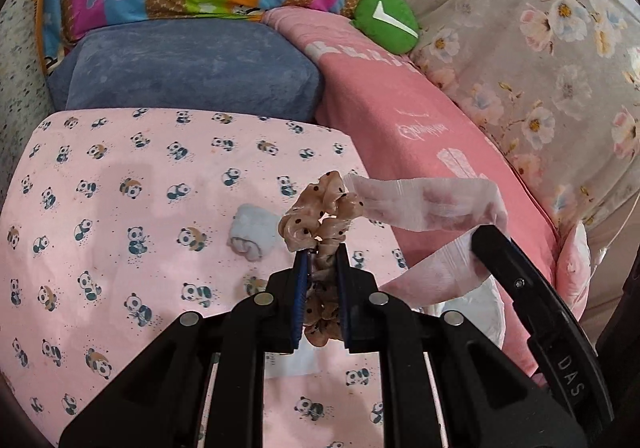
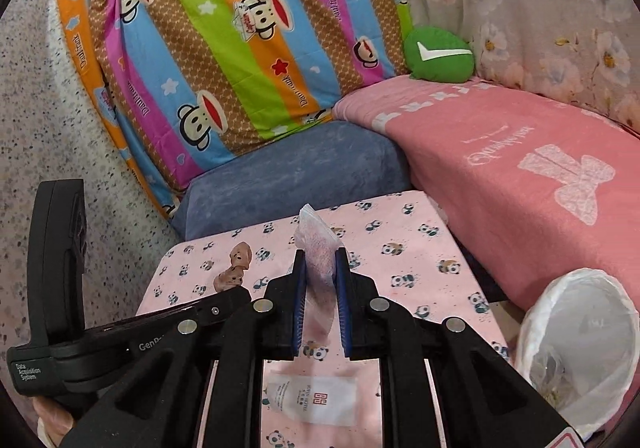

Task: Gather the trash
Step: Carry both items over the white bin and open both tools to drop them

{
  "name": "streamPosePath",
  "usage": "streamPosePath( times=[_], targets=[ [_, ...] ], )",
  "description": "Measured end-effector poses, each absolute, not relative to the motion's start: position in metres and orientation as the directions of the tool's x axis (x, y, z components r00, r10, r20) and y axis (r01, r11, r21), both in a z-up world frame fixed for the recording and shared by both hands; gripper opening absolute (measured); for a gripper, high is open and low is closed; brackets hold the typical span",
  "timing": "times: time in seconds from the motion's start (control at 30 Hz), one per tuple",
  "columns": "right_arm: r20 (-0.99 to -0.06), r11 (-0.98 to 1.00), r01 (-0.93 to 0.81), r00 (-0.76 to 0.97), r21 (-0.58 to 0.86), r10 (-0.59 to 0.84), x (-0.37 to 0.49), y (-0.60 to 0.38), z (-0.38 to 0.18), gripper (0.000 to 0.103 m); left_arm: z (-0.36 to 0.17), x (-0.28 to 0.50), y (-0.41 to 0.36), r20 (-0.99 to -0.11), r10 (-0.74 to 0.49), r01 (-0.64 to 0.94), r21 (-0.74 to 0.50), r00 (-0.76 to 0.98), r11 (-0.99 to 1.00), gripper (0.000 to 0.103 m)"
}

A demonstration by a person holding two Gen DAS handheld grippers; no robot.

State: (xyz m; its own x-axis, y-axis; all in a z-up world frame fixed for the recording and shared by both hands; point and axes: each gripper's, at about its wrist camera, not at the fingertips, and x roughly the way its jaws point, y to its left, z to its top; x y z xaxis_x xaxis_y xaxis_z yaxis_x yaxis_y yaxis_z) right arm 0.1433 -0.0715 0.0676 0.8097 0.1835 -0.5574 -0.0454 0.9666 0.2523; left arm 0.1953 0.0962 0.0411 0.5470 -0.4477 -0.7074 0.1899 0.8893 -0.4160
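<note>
Jaws of right gripper (image 2: 320,254) pinch clear wrapper (image 2: 316,248), sticking up past tips.

Right tongs (image 2: 320,254) clamped on thin translucent plastic wrapper (image 2: 316,248), above pink panda-print bench (image 2: 420,248). White sachet with red logo (image 2: 312,400) lies below. White-lined trash bin (image 2: 576,348) sits right. Left tongs' black body (image 2: 120,324) at left.

Bright even light, sharp focus, fisheye-warped dark corners
</note>
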Motion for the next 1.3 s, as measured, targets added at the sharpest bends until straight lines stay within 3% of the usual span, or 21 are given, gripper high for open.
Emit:
streamPosePath(
  times=[0.43,1.07,1.27,1.3],
  targets=[
    [-0.493,0.954,0.118,0.87,0.277,0.035,0.071,-0.183,0.094,0.013,0.071,0.148,-0.017,-0.689,-0.528,0.386,-0.37,0.496,0.845,0.013],
    [-0.49,0.895,0.321,0.861,0.31,-0.139,0.009,-0.299,0.083,0.014,0.073,0.111,-0.144,-0.694,-0.623,0.578,-0.358,0.36,0.733,0.015],
    [-0.495,0.88,0.353,0.853,0.318,-0.164,0.003,-0.316,0.078,0.017,0.071,0.105,-0.168,-0.692,-0.639,0.614,-0.354,0.336,0.705,0.019],
    [-0.495,0.878,0.359,0.852,0.317,-0.17,0.002,-0.318,0.077,0.018,0.07,0.104,-0.171,-0.689,-0.639,0.615,-0.351,0.341,0.706,0.025]
  ],
)
